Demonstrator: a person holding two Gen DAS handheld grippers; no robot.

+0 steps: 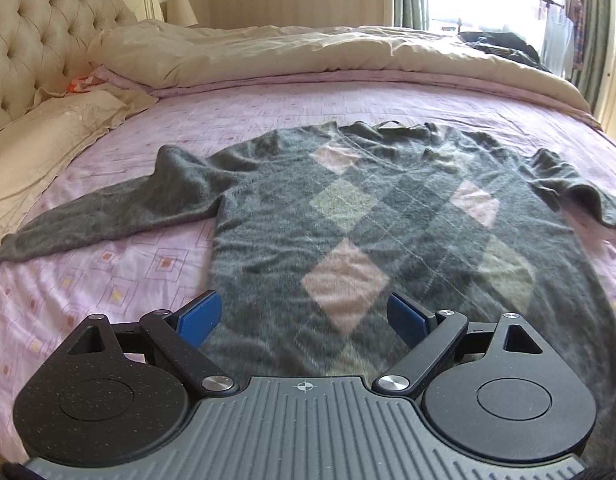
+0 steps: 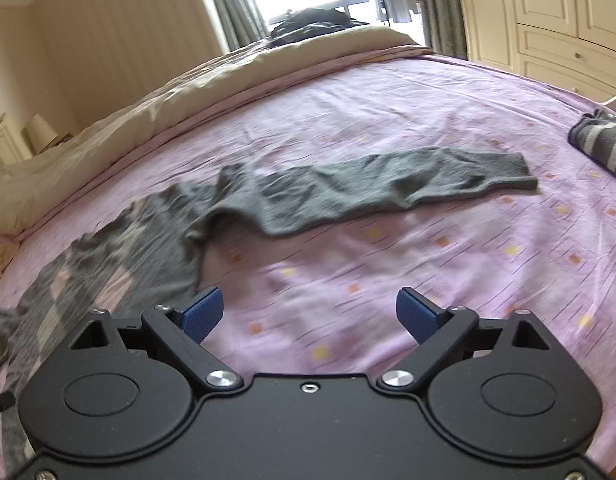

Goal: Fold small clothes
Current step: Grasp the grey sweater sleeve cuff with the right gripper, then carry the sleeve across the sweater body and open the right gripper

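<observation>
On the pink bedsheet [image 1: 108, 280] the grey sweater [image 1: 348, 220] lies flat, sleeves out | both my grippers, left [image 1: 304, 320] and right [image 2: 310, 314], spread wide, empty | step: first fold | next: pinch right sleeve [image 2: 368, 184], carry it across.

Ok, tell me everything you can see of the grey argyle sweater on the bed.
The grey fuzzy knit sweater with pink and pale diamond patches lies unfolded, front up, on the lilac patterned bedsheet, neck toward the far side. Both sleeves are spread outward, slightly rumpled; one long sleeve stretches across the sheet, cuff end flat. The body is lightly wrinkled. Neither gripper grips it.
</observation>
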